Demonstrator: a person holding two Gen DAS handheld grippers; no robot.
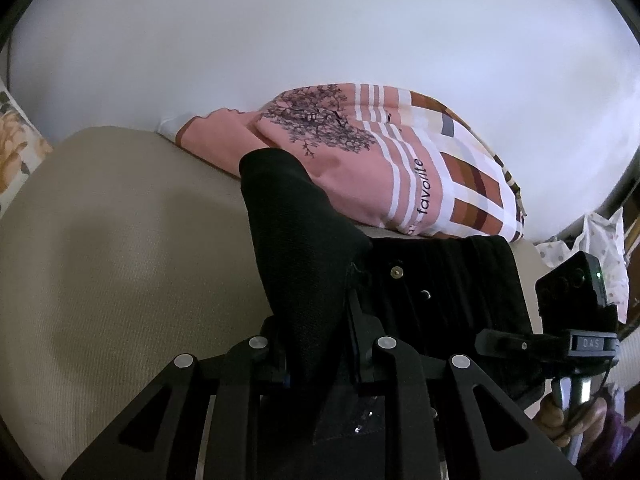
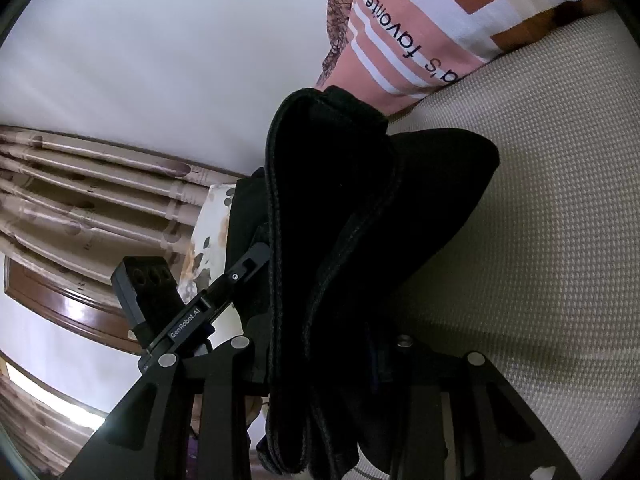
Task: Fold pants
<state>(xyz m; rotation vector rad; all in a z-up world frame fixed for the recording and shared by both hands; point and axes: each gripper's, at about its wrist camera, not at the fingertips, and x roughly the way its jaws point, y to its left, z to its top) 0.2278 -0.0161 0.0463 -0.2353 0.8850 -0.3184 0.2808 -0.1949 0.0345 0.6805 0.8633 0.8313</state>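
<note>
The black pants (image 1: 308, 248) rise in a fold between the fingers of my left gripper (image 1: 320, 344), which is shut on them. The waistband part with metal rivets (image 1: 440, 280) lies to the right on the beige bed (image 1: 120, 240). In the right wrist view, my right gripper (image 2: 324, 360) is shut on a thick bunch of the black pants (image 2: 352, 220), held above the bed (image 2: 540, 240). The right gripper also shows in the left wrist view (image 1: 576, 340), and the left gripper shows in the right wrist view (image 2: 224, 292).
A pink striped pillow (image 1: 380, 168) with a tree print and lettering lies just behind the pants, also in the right wrist view (image 2: 400, 32). A floral pillow (image 1: 16, 140) sits at the far left. A white wall is behind. Curtains (image 2: 80, 200) hang beside the bed.
</note>
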